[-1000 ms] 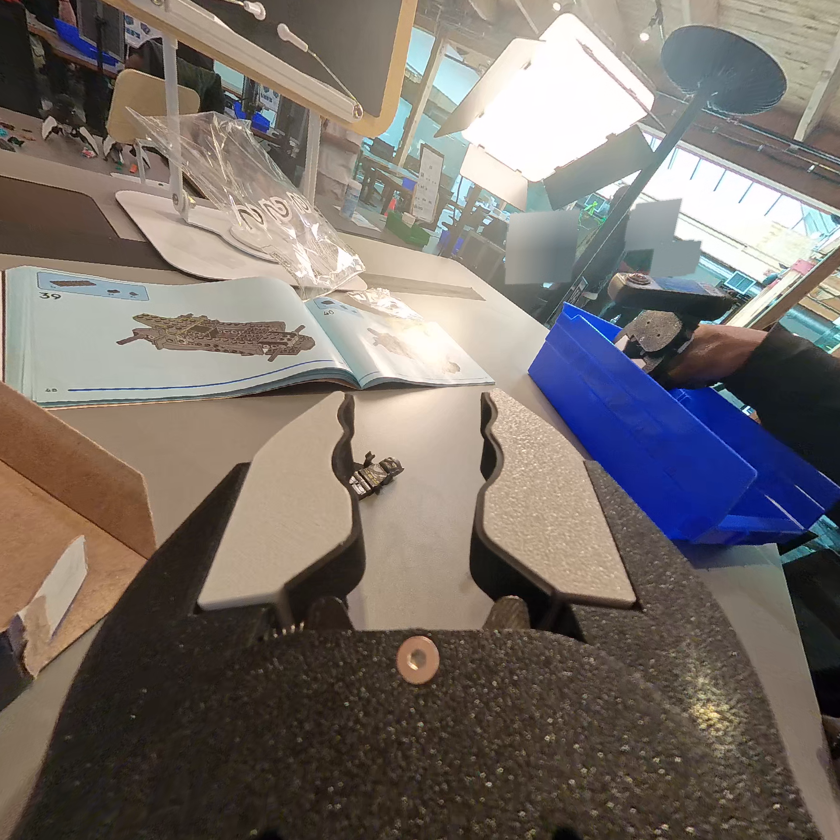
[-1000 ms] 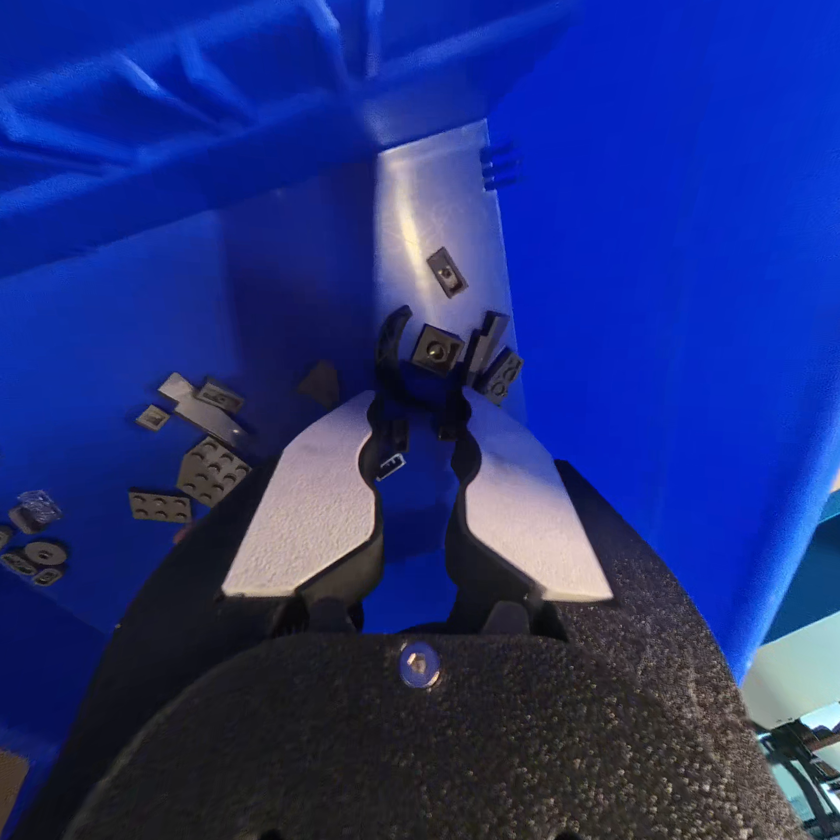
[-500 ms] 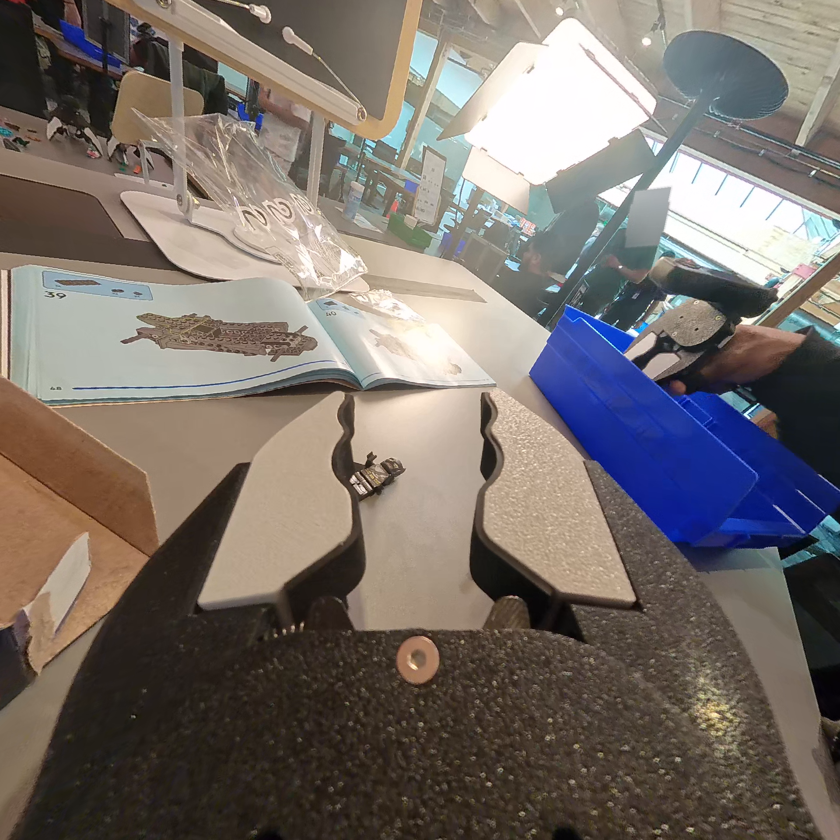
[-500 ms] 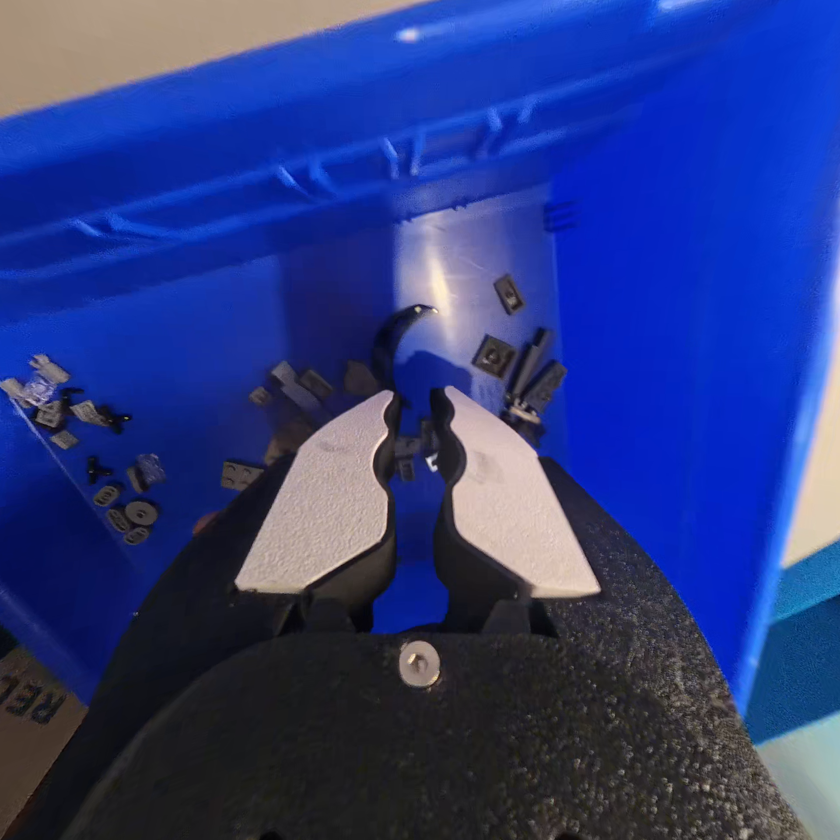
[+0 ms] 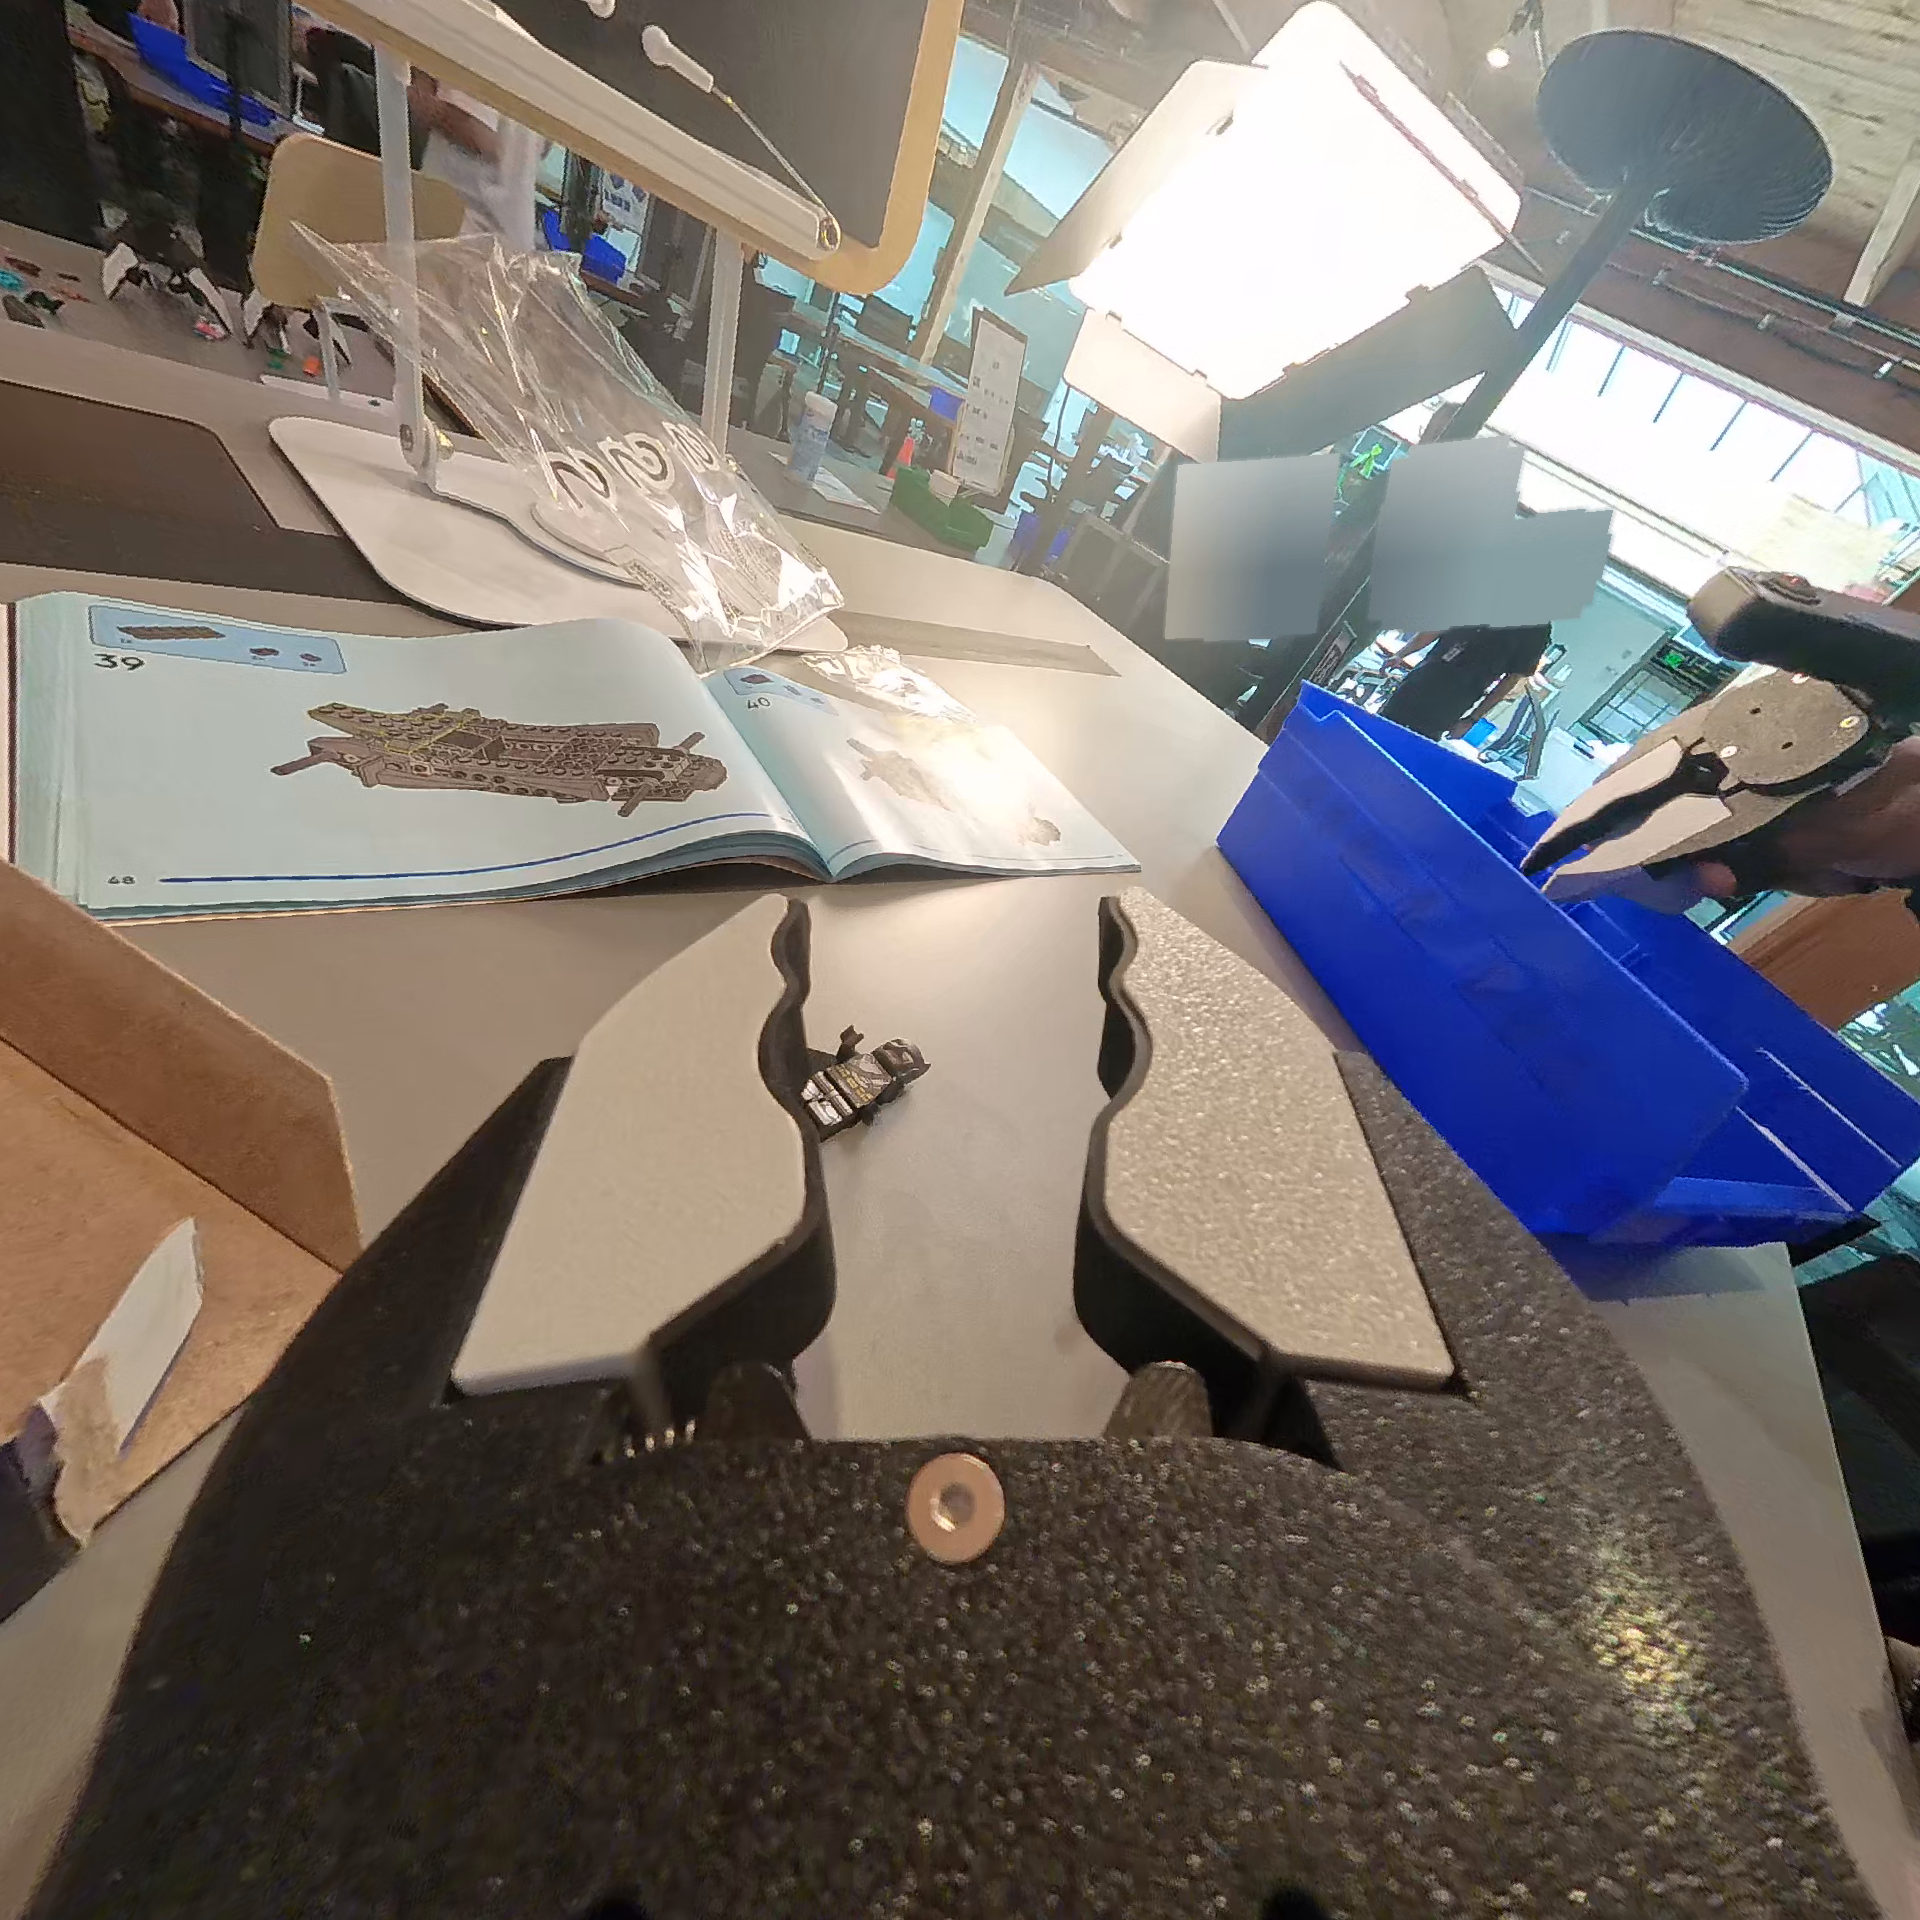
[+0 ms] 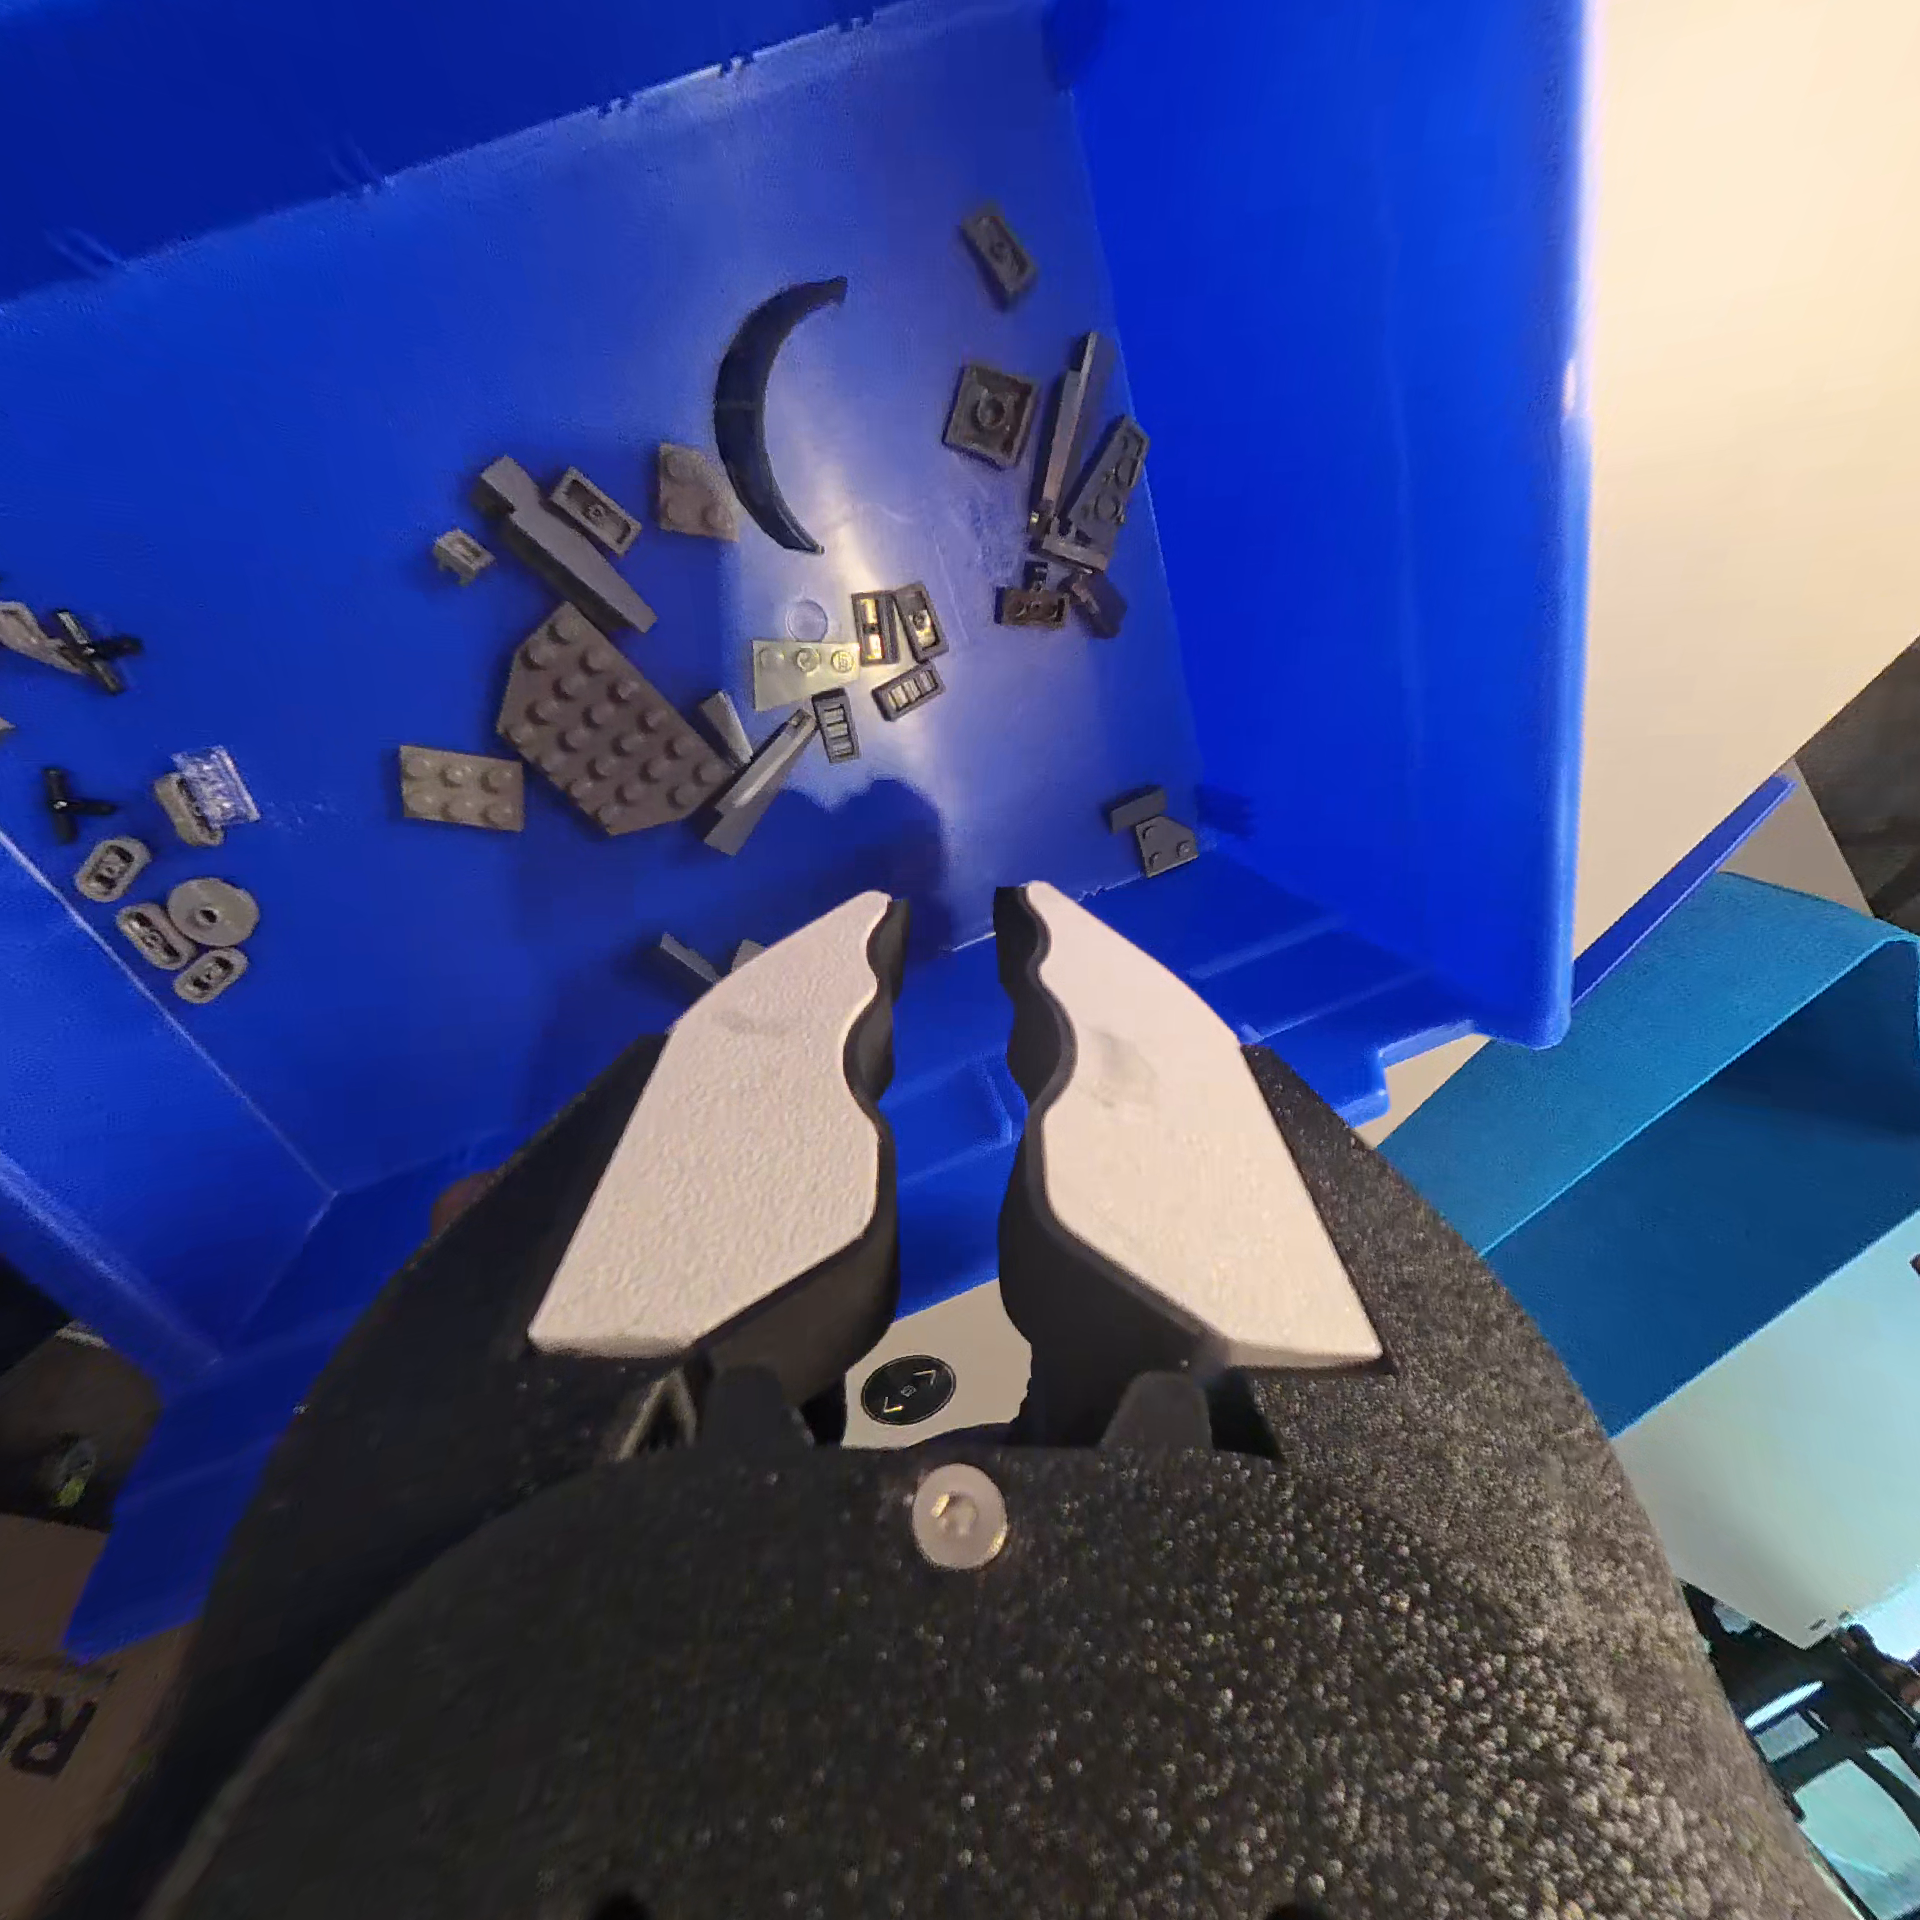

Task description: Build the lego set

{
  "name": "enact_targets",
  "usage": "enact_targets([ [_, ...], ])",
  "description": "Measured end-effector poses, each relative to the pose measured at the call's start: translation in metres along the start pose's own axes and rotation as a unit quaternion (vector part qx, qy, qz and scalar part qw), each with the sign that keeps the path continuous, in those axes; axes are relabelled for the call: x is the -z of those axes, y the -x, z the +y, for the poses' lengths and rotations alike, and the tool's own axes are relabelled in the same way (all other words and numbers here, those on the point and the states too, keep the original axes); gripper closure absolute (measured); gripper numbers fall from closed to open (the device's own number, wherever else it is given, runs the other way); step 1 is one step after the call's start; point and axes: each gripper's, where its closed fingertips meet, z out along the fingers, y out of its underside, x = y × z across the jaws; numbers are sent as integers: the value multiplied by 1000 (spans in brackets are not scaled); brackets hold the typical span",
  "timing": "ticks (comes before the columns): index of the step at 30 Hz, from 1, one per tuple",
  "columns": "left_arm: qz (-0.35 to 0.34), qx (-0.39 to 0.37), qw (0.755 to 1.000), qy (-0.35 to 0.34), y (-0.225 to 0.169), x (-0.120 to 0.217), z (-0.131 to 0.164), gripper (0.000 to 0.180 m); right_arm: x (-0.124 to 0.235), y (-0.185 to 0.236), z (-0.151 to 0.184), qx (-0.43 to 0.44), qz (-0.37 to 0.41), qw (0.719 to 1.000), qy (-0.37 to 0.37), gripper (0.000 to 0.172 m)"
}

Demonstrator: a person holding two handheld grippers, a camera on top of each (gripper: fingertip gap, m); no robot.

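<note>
minifigure (image 5: pixel 868 1081): small, dark, lying flat on the grey table, just beside the inner edge of the left finger, not pressed.
blue bin (image 6: pixel 1351 416): holds loose grey and black bricks (image 6: pixel 613 727), scattered flat across its floor.
curved piece (image 6: pixel 758 416): dark, crescent-shaped, lying apart from the rest.

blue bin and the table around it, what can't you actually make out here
- Blue bin interior: hidden in the left wrist view by its near wall.
- Bin's left end: cut off by the right wrist view's edge.
- A few bricks: partly hidden behind the right gripper's fingers.
- Cardboard box: cut off by the left wrist view's edge.
- Small dark figure: too small for detail, partly behind a left gripper finger.
</note>
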Motion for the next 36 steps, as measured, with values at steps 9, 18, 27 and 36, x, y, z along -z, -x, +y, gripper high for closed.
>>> enact_targets([
  [9, -7, -2, 1000, 0, 1, 0, 0, 127, -5, -3, -6, -1, -4, 1000, -4, 153],
  [18, -14, -1, 1000, 7, 3, -2, 2, 127, -7, -20, -3, -13, 8, 1000, 2, 153],
  [27, -14, -3, 1000, 10, 2, -2, 2, 127, -42, -12, -40, -44, -36, 998, 26, 146],
  [36, -8, -5, 1000, 7, 0, -1, 2, 127, -73, -24, -43, -113, -29, 991, 71, 145],
])
